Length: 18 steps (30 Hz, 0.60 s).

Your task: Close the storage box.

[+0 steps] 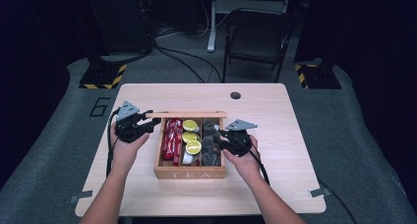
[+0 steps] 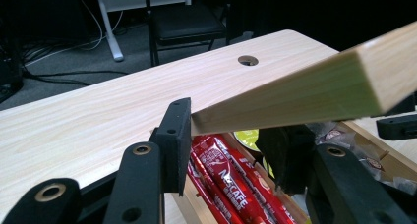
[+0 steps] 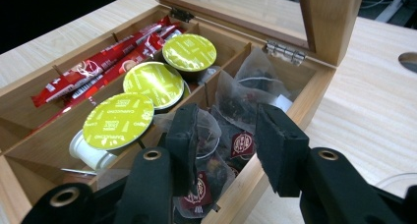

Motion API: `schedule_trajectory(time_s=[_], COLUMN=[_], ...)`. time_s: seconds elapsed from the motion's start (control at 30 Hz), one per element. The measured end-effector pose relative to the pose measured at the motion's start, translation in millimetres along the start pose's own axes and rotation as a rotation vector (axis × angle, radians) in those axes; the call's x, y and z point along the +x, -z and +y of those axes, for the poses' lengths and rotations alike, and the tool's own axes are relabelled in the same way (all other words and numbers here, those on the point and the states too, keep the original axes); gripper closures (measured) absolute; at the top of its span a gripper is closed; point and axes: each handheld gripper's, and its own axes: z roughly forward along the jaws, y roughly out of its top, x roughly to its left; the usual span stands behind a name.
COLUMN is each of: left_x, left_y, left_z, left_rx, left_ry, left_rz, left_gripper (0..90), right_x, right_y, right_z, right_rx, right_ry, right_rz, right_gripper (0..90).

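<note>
A wooden tea box (image 1: 189, 174) stands mid-table with its lid (image 1: 187, 114) raised at the back. Red coffee sachets (image 1: 171, 138) fill its left compartment, green-topped capsules (image 1: 191, 135) the middle, tea bags (image 1: 211, 145) the right. My left gripper (image 1: 150, 120) is at the lid's left corner. In the left gripper view the lid's edge (image 2: 305, 91) meets the left jaw and runs over the right one, with the gripper (image 2: 231, 135) open. My right gripper (image 3: 226, 140) hangs open over the tea bags (image 3: 246, 103), close above them, beside the capsules (image 3: 118, 121) and sachets (image 3: 93, 69).
The light wood table (image 1: 275, 184) has a cable hole (image 1: 235, 95) behind the box. A folding chair (image 1: 255, 40) and cables stand on the floor beyond the far edge. Bare tabletop lies on both sides of the box.
</note>
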Motion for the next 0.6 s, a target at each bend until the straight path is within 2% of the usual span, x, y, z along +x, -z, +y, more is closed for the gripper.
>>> schedule_trajectory(time_s=[0.27, 0.47, 0.6], left_x=[-0.1, -0.1, -0.1], left_y=[0.0, 0.0, 0.2], left_z=[0.5, 0.5, 0.4], left_rx=[0.003, 0.003, 0.006], left_ry=[-0.002, -0.002, -0.005], left_rz=[0.002, 0.002, 0.000], left_gripper=[56.8, 56.8, 56.8], right_x=[1.4, 2.4, 3.2], right_y=[-9.5, -17.9, -23.4], right_z=[-1.7, -4.7, -7.2], right_rx=[-0.003, 0.009, 0.022], right_ry=[0.000, -0.029, -0.032], right_rz=[0.019, 0.043, 0.049], right_gripper=[59.5, 57.9, 57.9])
